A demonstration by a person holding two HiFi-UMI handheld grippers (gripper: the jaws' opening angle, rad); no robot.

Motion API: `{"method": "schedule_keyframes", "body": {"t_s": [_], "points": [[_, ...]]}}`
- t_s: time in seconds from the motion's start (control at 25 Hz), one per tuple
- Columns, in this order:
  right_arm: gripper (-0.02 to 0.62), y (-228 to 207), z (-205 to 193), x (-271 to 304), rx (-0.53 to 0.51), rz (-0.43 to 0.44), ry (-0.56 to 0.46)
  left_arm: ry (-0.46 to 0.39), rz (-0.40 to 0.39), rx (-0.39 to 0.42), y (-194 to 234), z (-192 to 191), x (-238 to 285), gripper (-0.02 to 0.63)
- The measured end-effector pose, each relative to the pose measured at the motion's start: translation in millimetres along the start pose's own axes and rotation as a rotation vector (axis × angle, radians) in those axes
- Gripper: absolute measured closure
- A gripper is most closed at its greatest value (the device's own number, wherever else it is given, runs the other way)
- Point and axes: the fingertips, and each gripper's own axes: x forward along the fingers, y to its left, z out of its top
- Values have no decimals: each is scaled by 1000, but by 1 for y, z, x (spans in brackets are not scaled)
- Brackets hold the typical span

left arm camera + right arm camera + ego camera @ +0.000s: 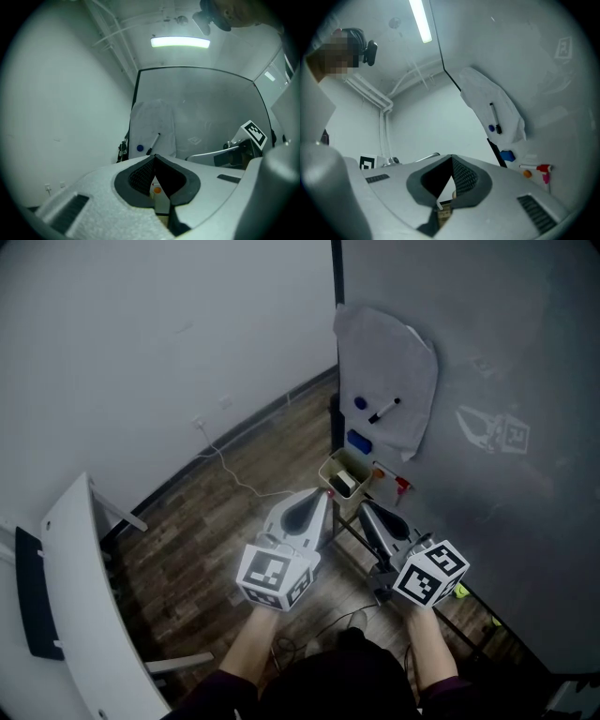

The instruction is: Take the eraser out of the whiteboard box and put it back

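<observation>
A small beige box (pixel 330 468) hangs at the lower left corner of the grey whiteboard (pixel 487 381). A dark and white eraser (pixel 344 484) lies in the box. My left gripper (pixel 325 495) is just below and left of the box, shut with nothing in it. In the left gripper view its tips (pixel 154 157) meet, and the box shows through the gap behind them. My right gripper (pixel 364 507) is beside it, just right of the box, also shut and empty (pixel 452 157). Neither gripper touches the eraser.
A white cloth (pixel 389 381) hangs on the board with a black marker (pixel 384 411) and a blue round magnet (pixel 361 403). A blue block (pixel 358 440) and red markers (pixel 401 486) stick nearby. A white desk (pixel 75 596) stands at left, and a cable (pixel 234 479) lies on the wood floor.
</observation>
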Motion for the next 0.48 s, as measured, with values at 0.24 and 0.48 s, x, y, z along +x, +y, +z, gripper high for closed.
{"method": "schedule_keyframes", "body": {"t_s": [0.24,0.48], "points": [[592,9,-4,0,7,-4,-4,3,-7,-7,3,0,-8,600],[592,9,-7,0,11,-15,2,8,-14,-20,6,-3,-9,600]]}}
